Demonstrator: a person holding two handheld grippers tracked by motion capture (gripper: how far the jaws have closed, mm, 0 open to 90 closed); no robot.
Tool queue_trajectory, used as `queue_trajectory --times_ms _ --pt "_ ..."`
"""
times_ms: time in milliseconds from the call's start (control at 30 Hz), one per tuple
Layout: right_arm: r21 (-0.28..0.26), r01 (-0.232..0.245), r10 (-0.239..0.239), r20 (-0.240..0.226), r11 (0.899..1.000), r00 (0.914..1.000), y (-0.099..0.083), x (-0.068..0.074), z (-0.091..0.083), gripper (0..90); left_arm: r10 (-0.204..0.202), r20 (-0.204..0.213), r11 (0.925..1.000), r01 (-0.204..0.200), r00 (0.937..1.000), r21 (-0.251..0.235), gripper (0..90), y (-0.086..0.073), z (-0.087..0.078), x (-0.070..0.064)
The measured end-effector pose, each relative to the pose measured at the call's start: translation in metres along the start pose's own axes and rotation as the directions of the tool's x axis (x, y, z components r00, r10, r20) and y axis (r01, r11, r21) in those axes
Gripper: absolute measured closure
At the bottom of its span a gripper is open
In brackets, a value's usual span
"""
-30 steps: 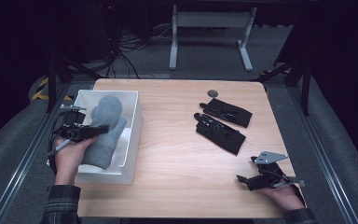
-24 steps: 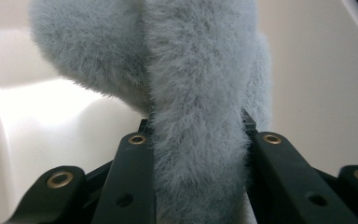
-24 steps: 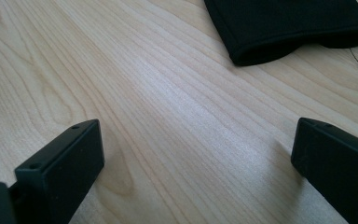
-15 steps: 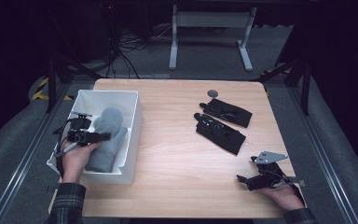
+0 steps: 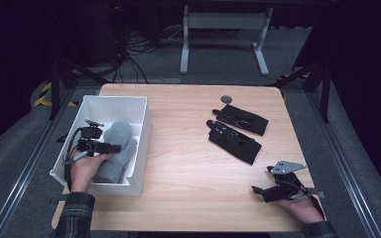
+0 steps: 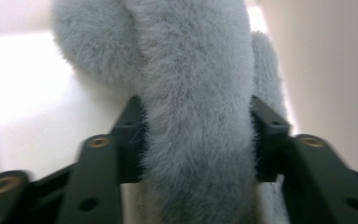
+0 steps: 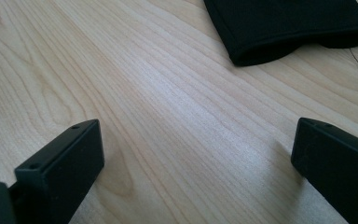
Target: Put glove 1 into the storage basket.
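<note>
Over on the left, a white box point(image 5: 140, 130) sat on the surface point(image 5: 188, 163). Inside it lay a fluffy grey mitten point(image 5: 116, 151). The left gripper point(image 5: 110, 147) reached into the box, and its jaws were squeezed around the mitten point(image 6: 198, 116), one jaw on each side of the soft fur. So the mitten was in the box, but the gripper had not let go of it.

Near the middle, toward the right, two black gloves point(image 5: 234, 133) lay flat on the surface, just beside each other. A small grey disc point(image 5: 226, 99) sat close to the far glove. Nothing touched them.

On the right, near the front edge, the right gripper point(image 5: 259, 190) rested low over the bare wood. Its jaws were wide apart and held nothing. From the right gripper view, the cuff of one black glove point(image 7: 284, 28) lay ahead of it, a little way off.

It looked like the job was partly done. One mitten was put away. The left gripper likely needed to open, and the two black gloves were left to be packed.
</note>
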State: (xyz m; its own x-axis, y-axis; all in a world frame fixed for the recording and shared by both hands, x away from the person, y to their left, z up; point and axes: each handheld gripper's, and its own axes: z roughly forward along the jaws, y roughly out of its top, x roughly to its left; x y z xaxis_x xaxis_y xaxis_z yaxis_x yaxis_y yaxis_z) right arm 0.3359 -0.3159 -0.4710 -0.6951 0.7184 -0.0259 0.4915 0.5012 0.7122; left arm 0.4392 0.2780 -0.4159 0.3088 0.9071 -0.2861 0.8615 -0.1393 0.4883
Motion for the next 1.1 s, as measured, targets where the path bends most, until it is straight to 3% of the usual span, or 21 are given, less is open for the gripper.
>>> queue_trajectory --times_ms 100,233,500,633,833,933,1100 --pt "0.0 0.0 0.0 0.0 1.0 1.0 0.0 0.0 0.0 2.6 0.01 -0.027 0.9995 -0.011 0.9996 -0.03 30.2 0.002 -0.007 -0.004" --pt "0.0 0.0 0.0 0.0 1.0 1.0 0.0 0.0 0.0 2.7 0.03 -0.072 0.9965 -0.035 0.9969 -0.076 19.9 0.008 -0.025 -0.012" --pt "0.0 0.0 0.0 0.0 1.0 1.0 0.0 0.0 0.0 2.7 0.076 -0.046 0.989 -0.081 0.996 -0.123 15.4 0.018 -0.05 -0.027" --pt "0.0 0.0 0.0 0.0 1.0 1.0 0.0 0.0 0.0 2.6 0.123 -0.014 0.9818 -0.124 0.9923 -0.144 14.7 0.023 -0.058 -0.039" --pt "0.0 0.0 0.0 0.002 1.0 1.0 0.0 0.0 0.0 2.6 0.189 0.015 0.9668 -0.183 0.9819 -0.178 9.4 0.029 -0.067 -0.059" --pt "0.0 0.0 0.0 0.001 1.0 1.0 0.0 0.0 0.0 2.5 0.228 0.031 0.9555 -0.217 0.9732 -0.199 6.5 0.031 -0.07 -0.073" --pt "0.0 0.0 0.0 0.002 1.0 1.0 0.0 0.0 0.0 2.5 0.27 0.049 0.943 -0.254 0.9615 -0.215 1.6 0.035 -0.071 -0.095"
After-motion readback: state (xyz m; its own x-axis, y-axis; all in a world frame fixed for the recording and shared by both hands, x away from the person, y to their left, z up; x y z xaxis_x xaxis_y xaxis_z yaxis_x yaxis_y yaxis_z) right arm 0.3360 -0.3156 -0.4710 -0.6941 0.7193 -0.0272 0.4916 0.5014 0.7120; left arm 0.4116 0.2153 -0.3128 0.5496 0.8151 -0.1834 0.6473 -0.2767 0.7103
